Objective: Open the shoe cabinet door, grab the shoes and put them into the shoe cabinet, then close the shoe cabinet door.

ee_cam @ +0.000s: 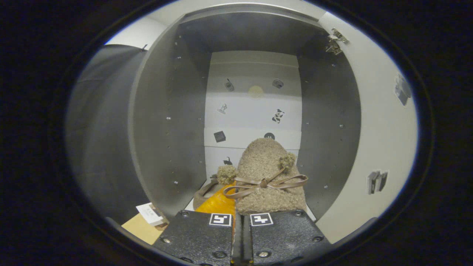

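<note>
Gripper (242, 218) jaws nearly closed, apparently pinching the fuzzy shoe (268, 177) inside the open cabinet (170, 129).

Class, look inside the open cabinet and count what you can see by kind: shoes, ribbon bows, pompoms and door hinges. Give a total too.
Fuzzy tan fleece shoes: 1, held just ahead of the closed tool
Brown ribbon bows: 1
Tan fluffy pompoms: 2
Metal door hinges: 1
Total: 5

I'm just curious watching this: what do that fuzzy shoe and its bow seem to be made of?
The shoe, just ahead of the gripper whose fingers are nearly together, looks like tan curly fleece or teddy fabric: nubby, matte, with matching pom-poms. Its bow seems smooth flat leather or faux leather, judging by its slight sheen.
</note>
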Available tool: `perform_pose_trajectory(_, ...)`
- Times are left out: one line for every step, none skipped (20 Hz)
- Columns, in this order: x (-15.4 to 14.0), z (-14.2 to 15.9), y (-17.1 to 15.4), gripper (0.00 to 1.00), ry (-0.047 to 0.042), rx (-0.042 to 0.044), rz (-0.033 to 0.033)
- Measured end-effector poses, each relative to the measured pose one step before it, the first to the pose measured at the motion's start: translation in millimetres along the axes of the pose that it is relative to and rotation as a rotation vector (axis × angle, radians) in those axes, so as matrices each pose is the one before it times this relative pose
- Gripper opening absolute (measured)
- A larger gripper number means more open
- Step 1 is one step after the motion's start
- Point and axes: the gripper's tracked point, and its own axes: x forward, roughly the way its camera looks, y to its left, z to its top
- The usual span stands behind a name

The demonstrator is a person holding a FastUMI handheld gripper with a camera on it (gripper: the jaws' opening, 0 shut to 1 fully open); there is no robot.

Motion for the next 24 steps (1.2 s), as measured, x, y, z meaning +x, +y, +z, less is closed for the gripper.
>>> perform_pose_trajectory(12.64, 1.53, -1.44, 0.06, 0.0026, -0.00085, -0.00629)
perform_pose_trajectory(11.48, -1.44, -1.07, 0.06, 0.00731, -0.00135, -0.00519)
perform_pose_trajectory(11.78, -0.93, -1.3, 0.06, 0.01062, 0.00249, -0.00471)
perform_pose_trajectory(12.12, -1.42, -1.79, 0.06, 0.00558, 0.0004, -0.00492)
perform_pose_trajectory(12.26, -1.71, -2.55, 0.06, 0.00577, 0.00256, -0.00458)
perform_pose_trajectory(10.29, -2.38, 0.01, 0.06, 0.00785, 0.00724, 0.00202)
perform_pose_trajectory(10.54, -1.49, 0.38, 0.06, 0.00664, 0.01263, 0.00878)
perform_pose_trajectory(11.5, -2.49, -0.3, 0.06, 0.00553, 0.01082, 0.00572)
perform_pose_trajectory(10.98, -4.19, -1.85, 0.06, 0.01665, -0.00084, -0.00338)
perform_pose_trajectory(8.82, -5.69, -1.9, 0.06, 0.01644, -0.00177, -0.0068)
perform_pose_trajectory(8.46, -5.48, 0.31, 0.06, 0.01558, 0.00719, -0.00031)
perform_pose_trajectory(8.93, -6.44, -0.32, 0.06, 0.01997, 0.01358, 0.00228)
perform_pose_trajectory(6.4, -6.63, -0.84, 0.06, 0.02203, 0.01739, 0.00132)
perform_pose_trajectory(6.61, -6.89, -1.31, 0.06, 0.02278, 0.01487, -0.00189)
perform_pose_trajectory(5.69, -6.77, -3.85, 0.06, 0.02493, 0.00474, -0.01168)
perform_pose_trajectory(5.59, -7.59, -3.27, 0.06, 0.0234, 0.0035, -0.01104)
perform_pose_trajectory(6.43, -6.94, -2.39, 0.06, 0.02612, 0.0073, -0.00541)
perform_pose_trajectory(5.97, -6.1, -1.66, 0.06, 0.02289, 0.00607, -0.00499)
perform_pose_trajectory(4.7, -1.88, -1.97, 0.06, 0.01274, -0.00496, -0.00407)
perform_pose_trajectory(3.66, -0.94, -1.38, 0.06, 0.01454, -0.002, -0.00785)
perform_pose_trajectory(3.04, -2.09, -0.9, 0.06, 0.02291, -0.00379, -0.00731)
perform_pose_trajectory(2.74, -3.68, 0.63, 0.06, 0.03199, -0.00664, -0.00446)
perform_pose_trajectory(3.42, -2.87, -0.8, 0.06, 0.02239, -0.00441, -0.00932)
perform_pose_trajectory(1.72, 0.1, -2.2, 0.07, 0.01685, -0.00588, -0.00923)
